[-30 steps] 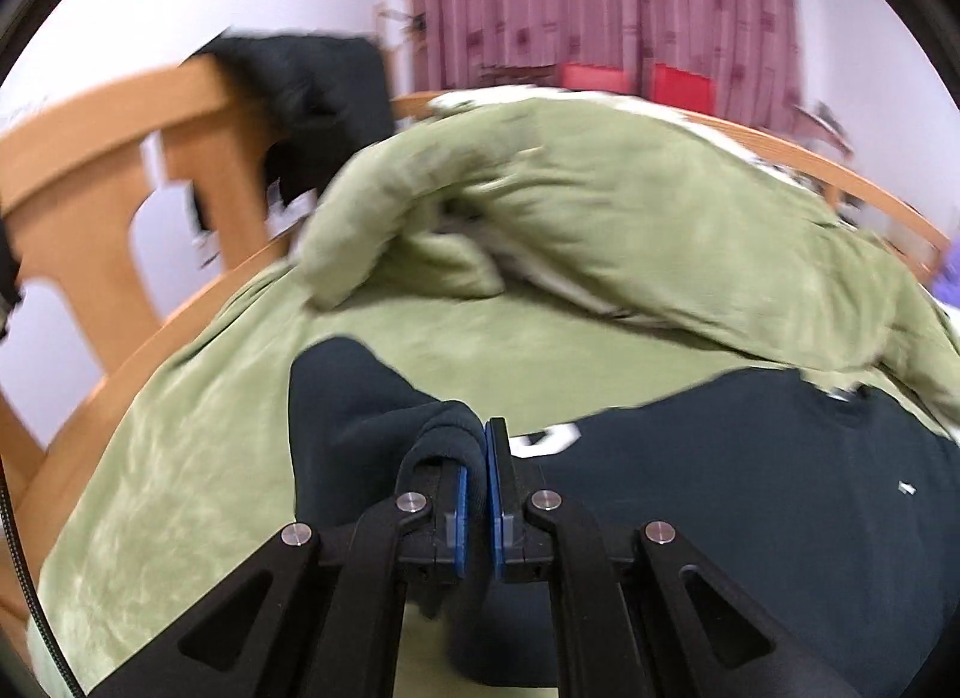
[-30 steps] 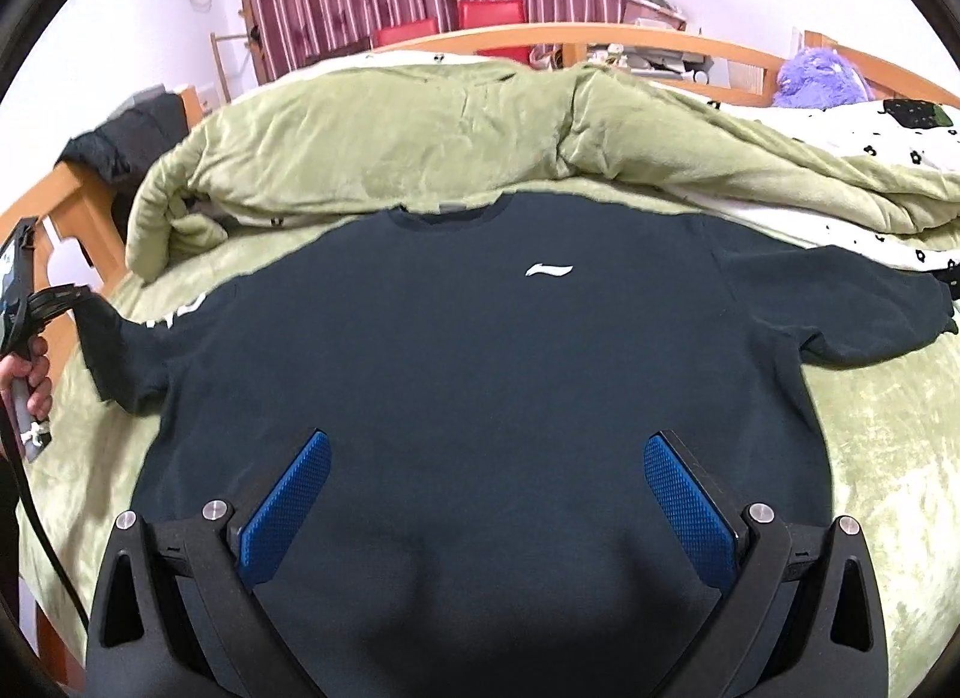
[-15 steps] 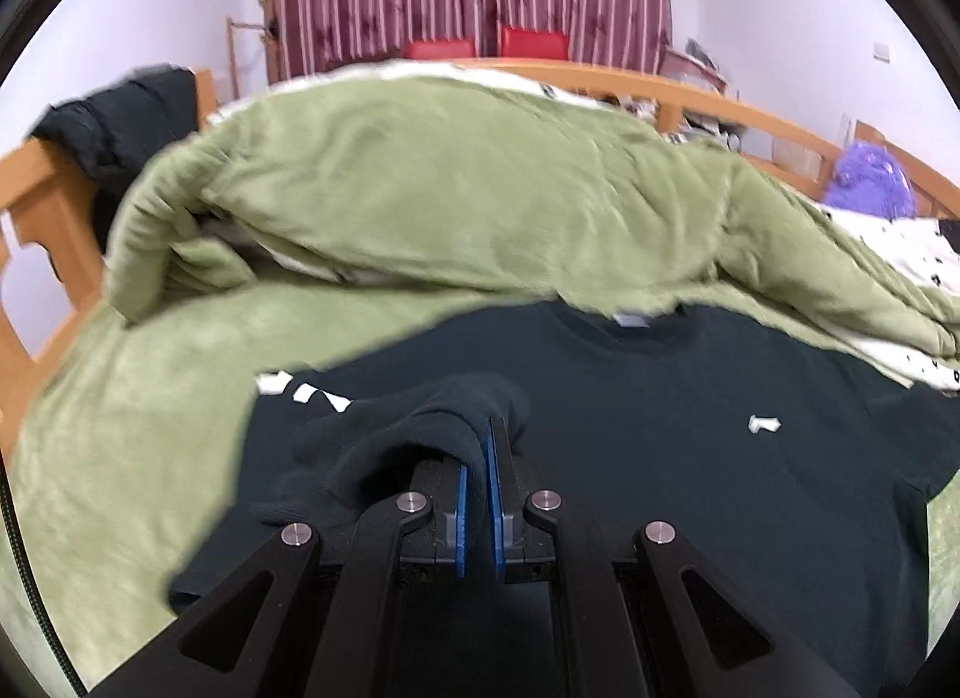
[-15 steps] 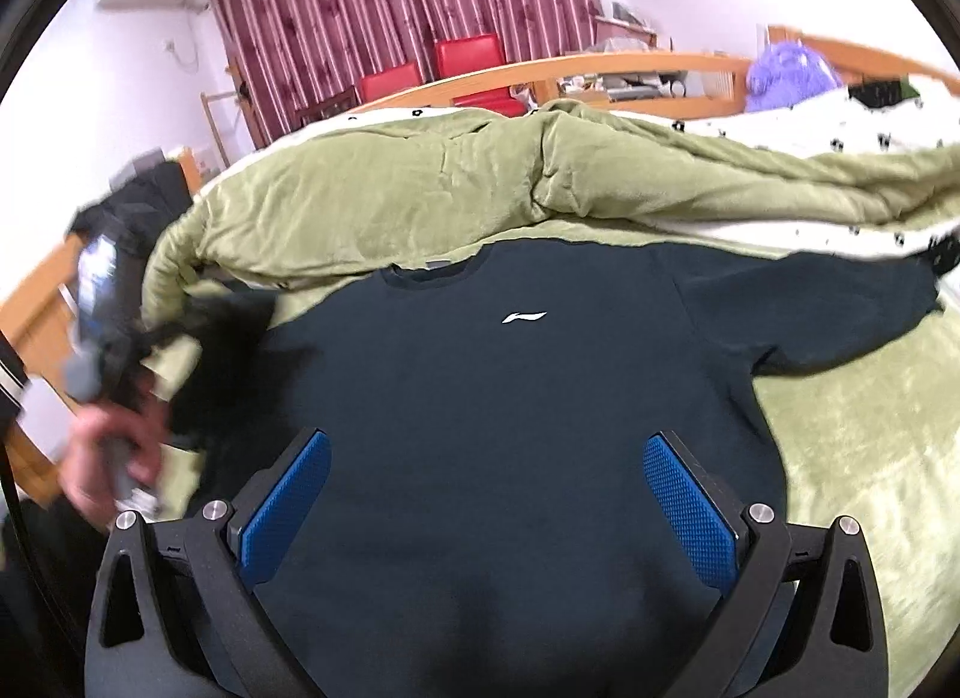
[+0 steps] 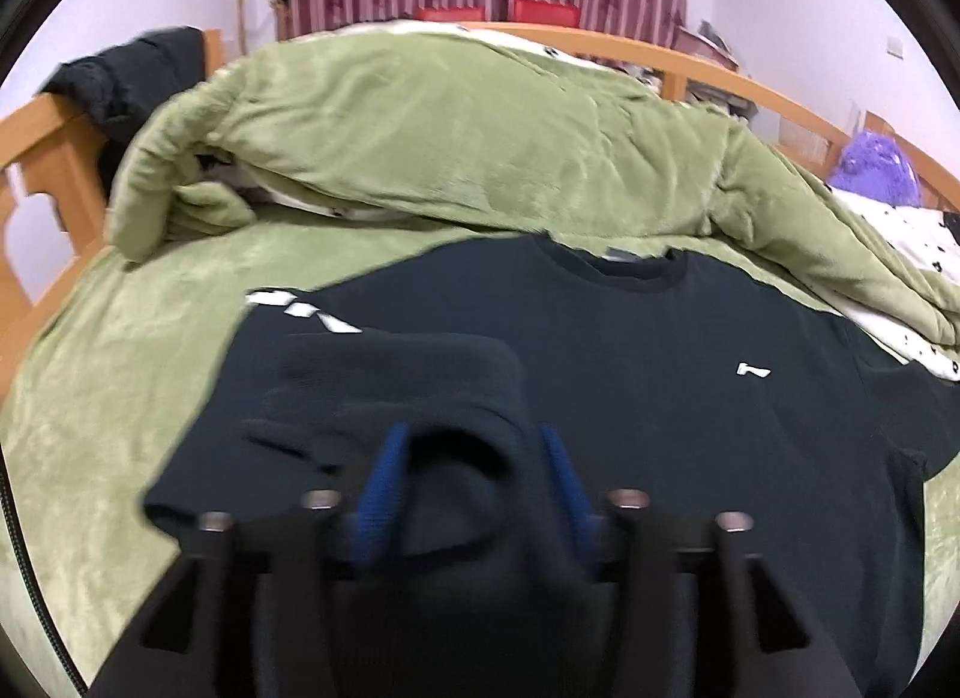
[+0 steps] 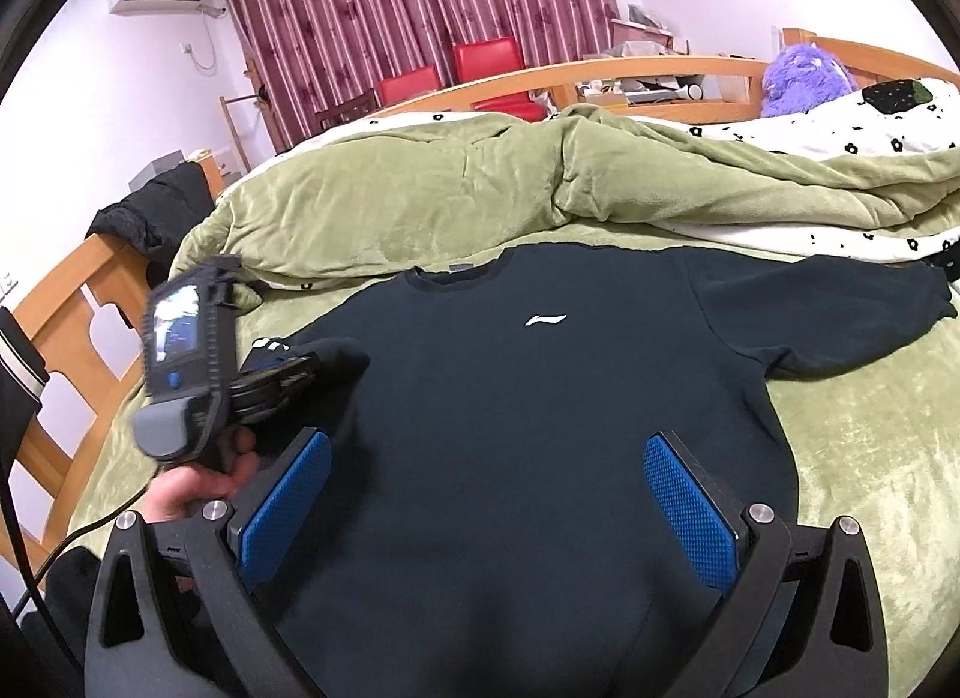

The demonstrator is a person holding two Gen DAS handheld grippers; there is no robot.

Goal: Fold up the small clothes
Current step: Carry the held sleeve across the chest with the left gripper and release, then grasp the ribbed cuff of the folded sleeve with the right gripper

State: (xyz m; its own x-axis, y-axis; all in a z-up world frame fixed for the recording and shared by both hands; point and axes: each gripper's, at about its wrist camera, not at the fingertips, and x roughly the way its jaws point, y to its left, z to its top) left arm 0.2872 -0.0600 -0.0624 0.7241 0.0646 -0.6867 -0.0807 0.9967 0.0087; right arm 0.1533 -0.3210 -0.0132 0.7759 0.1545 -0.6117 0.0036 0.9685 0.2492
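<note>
Left wrist view: left gripper (image 5: 474, 470) jaws opening, folded sleeve (image 5: 396, 392) between them, atop the dark sweatshirt (image 6: 510, 428); right gripper (image 6: 486, 494) spread wide above the near hem.

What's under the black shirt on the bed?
The black shirt lies on a green blanket that shows all around it. Its folded-in sleeve rests on top. Whatever is under the shirt's middle is covered.

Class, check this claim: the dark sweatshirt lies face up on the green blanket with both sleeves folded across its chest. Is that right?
Not quite. Only one sleeve is folded onto the sweatshirt; the other sleeve lies spread out on the blanket, as the right wrist view shows.
</note>
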